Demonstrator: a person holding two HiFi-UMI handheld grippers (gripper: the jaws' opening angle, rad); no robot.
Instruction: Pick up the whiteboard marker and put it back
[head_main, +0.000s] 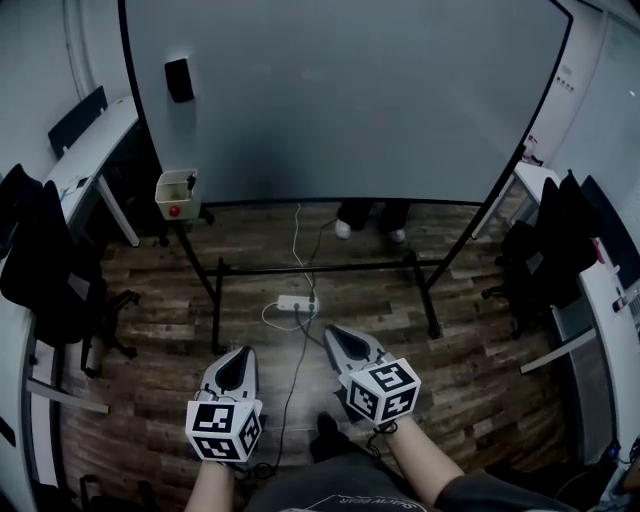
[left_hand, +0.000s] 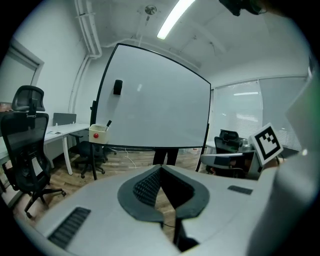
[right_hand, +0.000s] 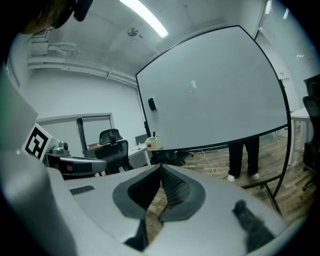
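Whiteboard marker (left_hand: 108, 123) stands tilted in a small pale box (head_main: 171, 191) with a red dot on its front. The box is fixed at the lower left corner of the whiteboard (head_main: 340, 95). In the head view it sits at about 10 o'clock from the picture's middle, well apart from both grippers. Only the marker's dark upper end shows above the rim.

The left gripper (head_main: 243, 352) is at 7 o'clock in the head view and the right gripper (head_main: 333, 331) at about 6 o'clock. Both are low over the wooden floor (head_main: 470, 370) and point toward the board at 12 o'clock. In each gripper view the two jaws are clenched, tips meeting, with nothing between them, so neither gripper holds anything.

A black eraser (head_main: 179, 80) clings to the board at 11 o'clock, above the box. A white power strip (head_main: 297, 303) lies on the floor between the legs of the board's black stand (head_main: 315, 268), just ahead of the grippers. Behind the board, at 1 o'clock, a person's dark legs (head_main: 370, 214) and pale shoes show below its lower edge. Dark office chairs stand at 9 o'clock (head_main: 40, 262) and at 3 o'clock (head_main: 548, 250), each beside a white desk.
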